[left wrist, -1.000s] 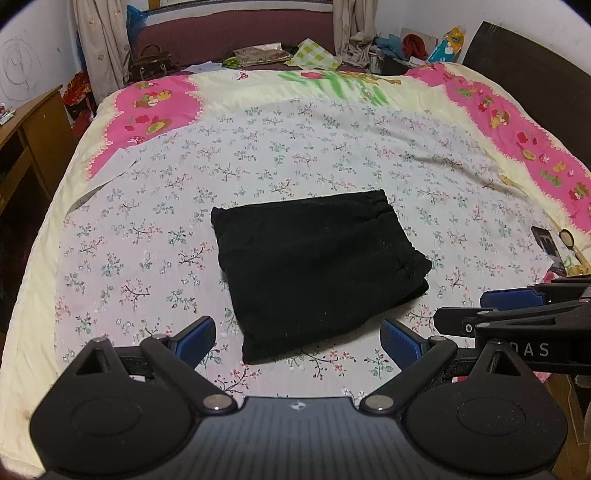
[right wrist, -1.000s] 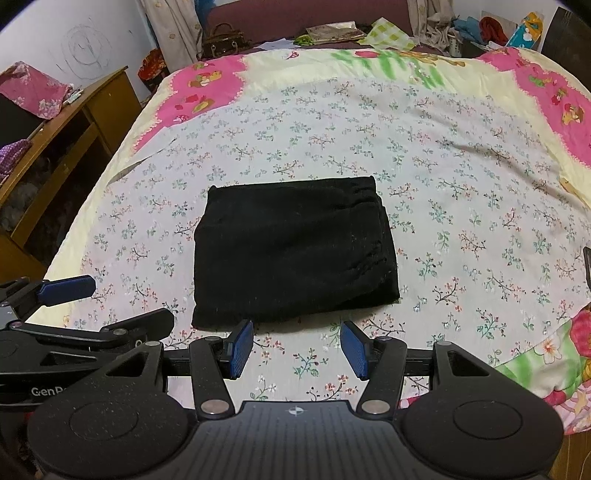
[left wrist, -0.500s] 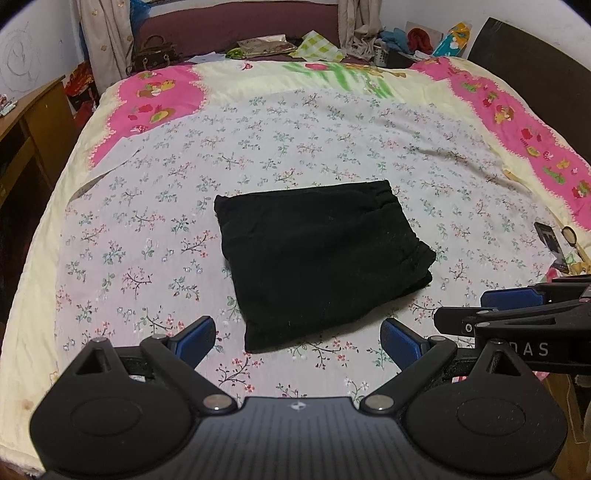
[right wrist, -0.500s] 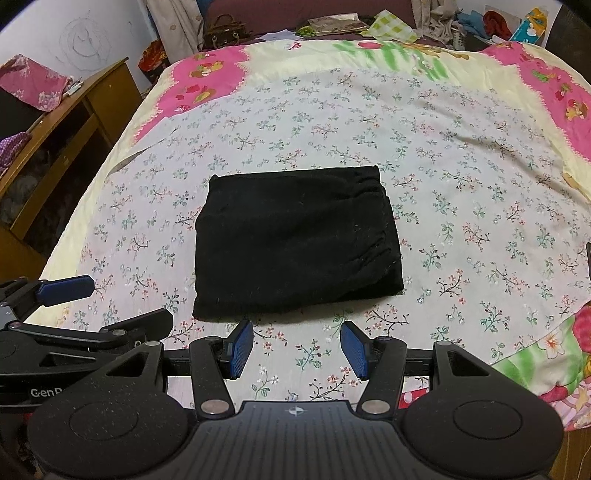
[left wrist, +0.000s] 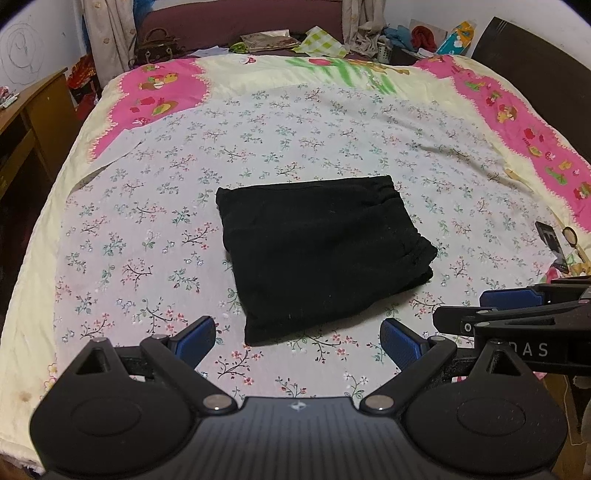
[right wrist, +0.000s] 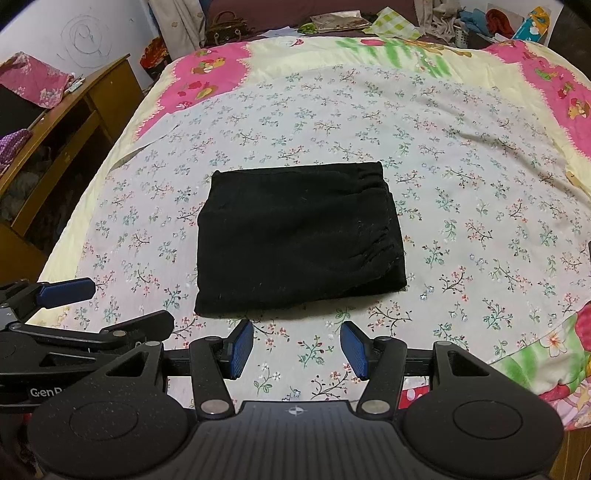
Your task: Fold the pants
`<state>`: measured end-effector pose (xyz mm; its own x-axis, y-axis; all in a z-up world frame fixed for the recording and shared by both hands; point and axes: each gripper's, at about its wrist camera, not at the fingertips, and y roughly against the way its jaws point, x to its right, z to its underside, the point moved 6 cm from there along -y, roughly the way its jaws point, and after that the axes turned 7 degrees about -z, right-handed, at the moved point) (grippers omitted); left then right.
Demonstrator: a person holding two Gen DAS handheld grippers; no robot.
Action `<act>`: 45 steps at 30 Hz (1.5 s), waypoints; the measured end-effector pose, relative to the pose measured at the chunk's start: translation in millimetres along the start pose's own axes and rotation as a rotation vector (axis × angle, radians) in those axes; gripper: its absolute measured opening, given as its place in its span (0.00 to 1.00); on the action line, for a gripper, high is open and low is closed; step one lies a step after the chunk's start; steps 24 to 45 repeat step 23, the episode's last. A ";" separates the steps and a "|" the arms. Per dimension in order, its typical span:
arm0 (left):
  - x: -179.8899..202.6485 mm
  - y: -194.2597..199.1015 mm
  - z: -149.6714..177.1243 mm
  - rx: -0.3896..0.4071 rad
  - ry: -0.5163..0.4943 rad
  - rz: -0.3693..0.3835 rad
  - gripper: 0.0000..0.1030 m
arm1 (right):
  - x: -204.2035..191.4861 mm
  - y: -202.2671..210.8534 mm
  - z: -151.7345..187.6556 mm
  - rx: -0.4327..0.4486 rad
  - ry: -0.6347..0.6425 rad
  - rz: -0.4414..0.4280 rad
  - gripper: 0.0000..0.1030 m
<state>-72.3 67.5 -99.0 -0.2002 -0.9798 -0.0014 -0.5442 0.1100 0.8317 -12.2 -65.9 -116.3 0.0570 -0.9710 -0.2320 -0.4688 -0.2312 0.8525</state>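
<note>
Folded pants (left wrist: 321,254) on bed (left wrist: 147,206), centre.

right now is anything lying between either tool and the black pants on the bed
Nothing visible: only bare floral bedsheet lies between the right tool, the left tool and the folded black pants.

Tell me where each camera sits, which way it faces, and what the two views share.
Left wrist: on the left tool, tilted down over the near bed edge at the folded black pants; own open blue pads show, with the right tool at its right.
Right wrist: on the right tool, same downward tilt; own open pads show, left tool at its left.
Shared: pants, floral bedspread, brown handbag.
</note>
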 end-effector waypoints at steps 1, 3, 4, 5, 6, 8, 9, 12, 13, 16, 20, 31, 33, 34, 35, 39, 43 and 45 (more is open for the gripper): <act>0.1 -0.1 -0.1 -0.001 0.001 0.000 1.00 | 0.0 0.0 0.1 0.000 0.000 0.000 0.37; 0.3 -0.8 0.6 -0.006 0.001 0.000 1.00 | -0.4 -0.5 0.4 -0.002 0.000 0.000 0.37; -0.1 -1.1 0.8 -0.008 0.001 0.000 1.00 | -0.2 -0.7 0.6 -0.003 -0.001 0.001 0.37; 0.0 -1.2 0.9 -0.009 0.002 0.000 1.00 | -0.3 -0.6 1.0 -0.003 -0.001 0.001 0.37; 0.1 -1.3 1.0 -0.009 0.002 0.000 1.00 | -0.2 -0.6 1.3 -0.002 -0.001 0.002 0.37; 0.2 -1.4 1.1 -0.010 0.000 -0.001 1.00 | 0.2 -0.6 1.7 -0.003 -0.003 0.002 0.37; 0.3 -1.4 1.1 -0.010 0.000 -0.001 1.00 | 0.3 -0.5 1.9 -0.003 -0.003 0.002 0.37; 0.4 -1.7 1.7 -0.012 -0.002 0.000 1.00 | 0.8 -0.7 2.5 -0.005 -0.006 0.003 0.37; 0.3 -2.1 1.4 -0.013 -0.003 0.000 1.00 | 0.9 -0.5 3.0 -0.005 -0.007 0.003 0.37; 0.8 -2.9 1.1 -0.015 -0.004 0.001 1.00 | 2.2 0.0 2.5 -0.006 -0.008 0.004 0.37; 1.2 -3.1 1.0 -0.014 -0.006 0.001 1.00 | 3.1 0.2 2.4 -0.005 -0.012 0.006 0.38; 2.1 -3.5 0.9 -0.013 -0.009 -0.002 1.00 | 3.9 -0.2 1.9 -0.007 -0.013 0.007 0.38; 2.1 -3.5 0.9 -0.013 -0.009 -0.002 1.00 | 3.9 -0.2 1.9 -0.007 -0.013 0.007 0.38; 2.1 -3.5 0.9 -0.013 -0.009 -0.002 1.00 | 3.9 -0.2 1.9 -0.007 -0.013 0.007 0.38; 2.1 -3.5 0.9 -0.013 -0.009 -0.002 1.00 | 3.9 -0.2 1.9 -0.007 -0.013 0.007 0.38; 2.1 -3.5 0.9 -0.013 -0.009 -0.002 1.00 | 3.9 -0.2 1.9 -0.007 -0.013 0.007 0.38; 2.1 -3.5 0.9 -0.013 -0.009 -0.002 1.00 | 3.9 -0.2 1.9 -0.007 -0.013 0.007 0.38; 2.1 -3.5 0.9 -0.013 -0.009 -0.002 1.00 | 3.9 -0.2 1.9 -0.007 -0.013 0.007 0.38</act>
